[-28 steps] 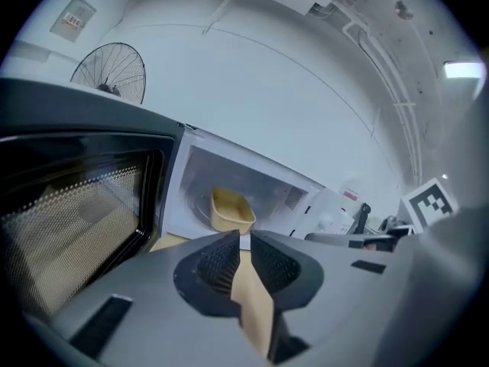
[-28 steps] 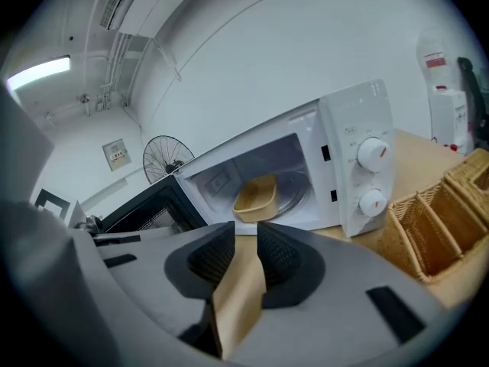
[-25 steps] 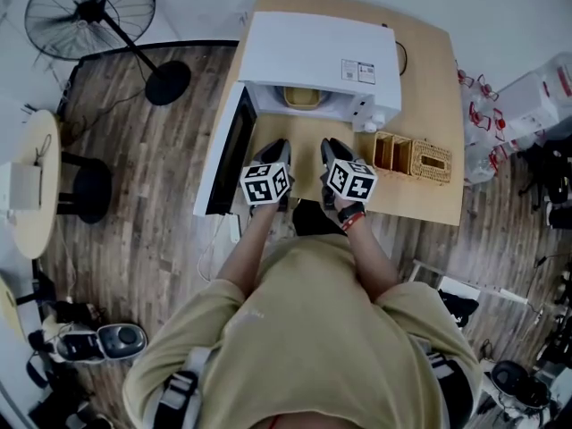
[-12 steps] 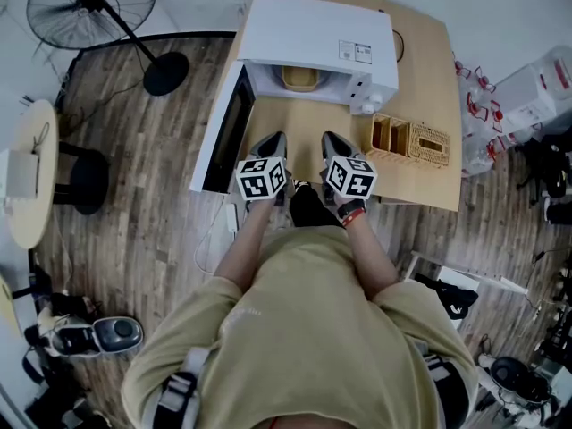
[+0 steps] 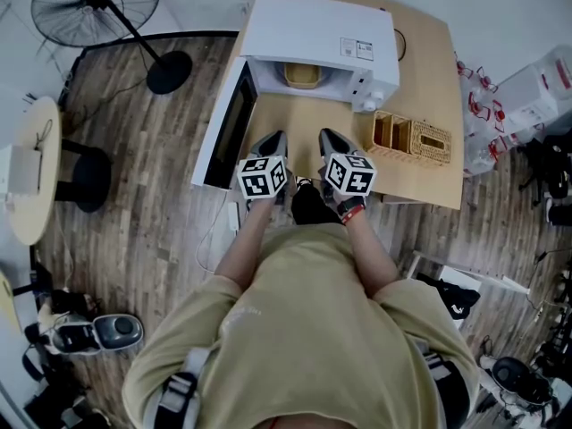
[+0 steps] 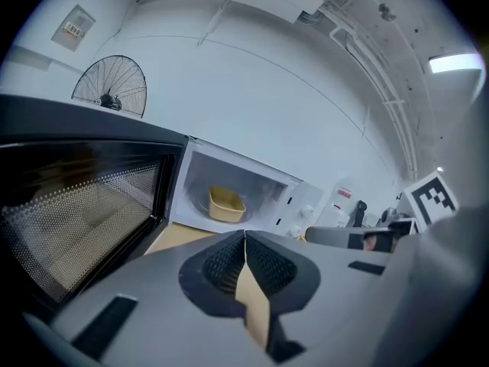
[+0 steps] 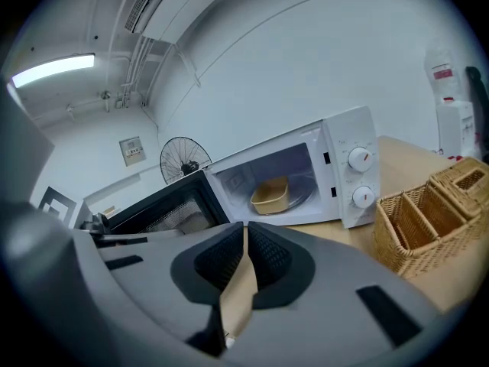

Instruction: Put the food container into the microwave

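Tan container (image 5: 301, 75) sits upright inside the white microwave (image 5: 317, 32), at the worktop's (image 5: 429, 79) 12 o'clock; door (image 5: 225, 132) open toward 9 o'clock.

There is one microwave (image 5: 317, 36), one container (image 5: 301, 75), one bench (image 5: 431, 70), one wicker basket (image 5: 413, 143), one standing fan (image 5: 94, 5); two grippers, left gripper (image 5: 278, 136) and right gripper (image 5: 326, 134).

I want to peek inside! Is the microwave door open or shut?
Open. The microwave door stands swung out, and the yellow food container shows inside.
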The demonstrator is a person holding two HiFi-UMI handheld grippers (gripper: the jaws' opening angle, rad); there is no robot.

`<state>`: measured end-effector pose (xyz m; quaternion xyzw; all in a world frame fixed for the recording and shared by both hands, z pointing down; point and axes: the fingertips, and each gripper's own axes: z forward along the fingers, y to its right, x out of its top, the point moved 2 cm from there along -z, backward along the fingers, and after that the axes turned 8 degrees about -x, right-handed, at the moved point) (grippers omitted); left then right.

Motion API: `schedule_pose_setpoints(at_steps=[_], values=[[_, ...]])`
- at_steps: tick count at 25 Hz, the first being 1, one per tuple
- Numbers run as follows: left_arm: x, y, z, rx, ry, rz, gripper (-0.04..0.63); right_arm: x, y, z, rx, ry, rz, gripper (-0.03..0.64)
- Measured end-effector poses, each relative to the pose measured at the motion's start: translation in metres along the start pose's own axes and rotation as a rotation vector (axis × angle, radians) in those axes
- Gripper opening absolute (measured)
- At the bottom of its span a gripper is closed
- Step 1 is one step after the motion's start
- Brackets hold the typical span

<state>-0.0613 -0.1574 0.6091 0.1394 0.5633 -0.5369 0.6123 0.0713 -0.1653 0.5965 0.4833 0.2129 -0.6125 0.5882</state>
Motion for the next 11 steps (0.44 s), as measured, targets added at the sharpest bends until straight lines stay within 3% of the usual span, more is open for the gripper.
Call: schedule_pose_setpoints(at_steps=[11], values=[[-0.013,0.002,0.011,-0.007,-0.039,-0.02,0.023,-0.005,0.011,0.006,0.019,-0.049,0.004,0.04]])
